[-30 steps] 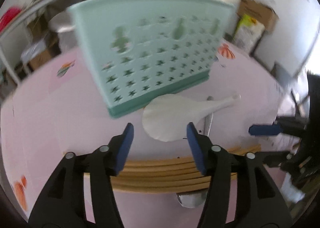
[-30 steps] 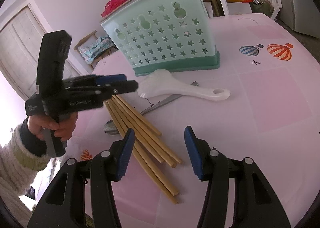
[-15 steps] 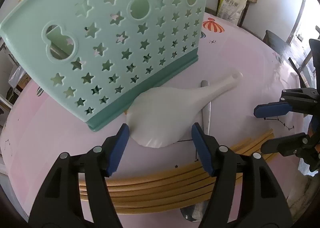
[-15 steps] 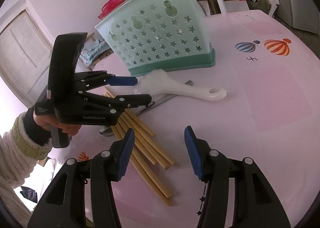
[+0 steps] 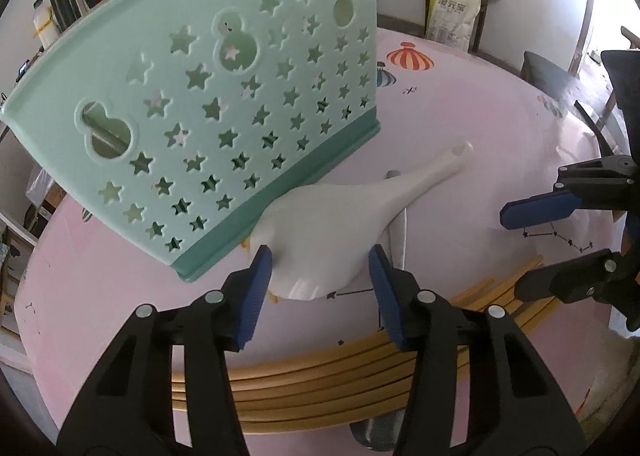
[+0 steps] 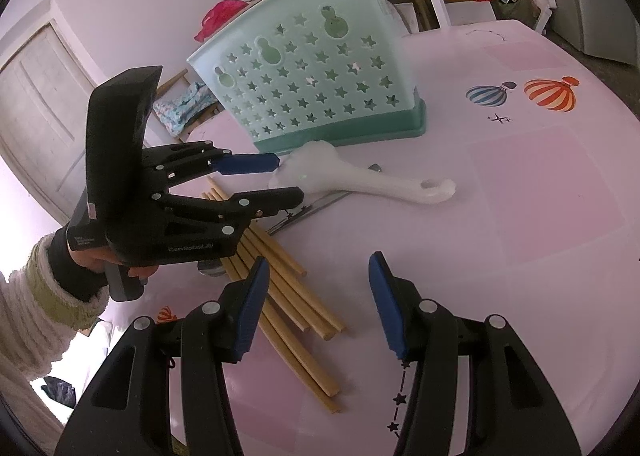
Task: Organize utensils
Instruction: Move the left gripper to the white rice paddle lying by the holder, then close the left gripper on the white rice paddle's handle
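Left wrist view puts the white rice paddle (image 5: 324, 240) at centre, its broad blade lying flat on the pink table (image 5: 460, 128) and touching the foot of the green caddy (image 5: 224, 108) at about ten o'clock from it, handle running off toward two o'clock. The left gripper (image 5: 320, 268) straddles that blade. Its jaws have just been closing, with the blade between the pads, though whether they press on it yet I cannot tell; they look slightly clear. Coming at the wide end makes sense, since it lies nearest this hand. A metal spoon (image 5: 398, 232) lies under the paddle, and the wooden chopsticks (image 5: 320, 384) lie at six o'clock, so they probably wait their turn.

From the right wrist, the right gripper (image 6: 318, 296) hangs half spread and empty, off the table at five o'clock from the caddy, likely keeping out of the way. The caddy stands upright, ready to receive.
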`<state>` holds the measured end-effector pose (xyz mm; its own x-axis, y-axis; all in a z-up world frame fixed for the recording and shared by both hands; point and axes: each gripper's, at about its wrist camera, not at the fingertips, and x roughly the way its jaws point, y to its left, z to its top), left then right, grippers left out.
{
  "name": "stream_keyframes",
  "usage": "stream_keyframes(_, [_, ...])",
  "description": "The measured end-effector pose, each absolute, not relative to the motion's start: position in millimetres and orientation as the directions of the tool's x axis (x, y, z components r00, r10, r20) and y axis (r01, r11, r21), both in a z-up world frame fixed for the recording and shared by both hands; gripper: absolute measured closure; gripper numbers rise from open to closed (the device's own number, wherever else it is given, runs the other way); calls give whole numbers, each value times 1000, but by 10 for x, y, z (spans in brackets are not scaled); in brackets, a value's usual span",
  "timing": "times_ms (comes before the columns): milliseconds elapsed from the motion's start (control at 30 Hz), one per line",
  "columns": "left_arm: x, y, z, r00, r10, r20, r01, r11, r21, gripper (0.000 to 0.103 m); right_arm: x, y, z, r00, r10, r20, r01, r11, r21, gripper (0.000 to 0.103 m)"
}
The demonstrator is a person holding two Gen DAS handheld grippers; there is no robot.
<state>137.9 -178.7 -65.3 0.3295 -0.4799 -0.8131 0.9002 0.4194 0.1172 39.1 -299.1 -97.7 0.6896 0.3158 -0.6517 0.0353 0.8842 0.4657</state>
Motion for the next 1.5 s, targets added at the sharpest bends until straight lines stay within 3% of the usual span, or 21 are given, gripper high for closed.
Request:
stream_keyframes(567, [1240, -1771, -426, 461, -545, -700, 866, 447, 222, 62, 339, -3030, -954, 701, 310, -642, 39, 882, 470, 52])
stream_keyframes(767, [1324, -1721, -325, 487, -567, -664, 846, 497, 195, 62, 322, -3051, -956, 700, 313, -642, 40, 880, 473, 52])
stream_keyframes(1133, [1414, -1796, -337, 486, -576, -658, 838, 520, 164, 69, 291, -3060, -979, 698, 314, -643, 46, 877, 478, 52])
stream_keyframes(1500, [1493, -1778, -486, 489, -521, -699, 826, 534, 180, 86, 288, -3092, -975, 701, 318, -639, 54, 869, 492, 52])
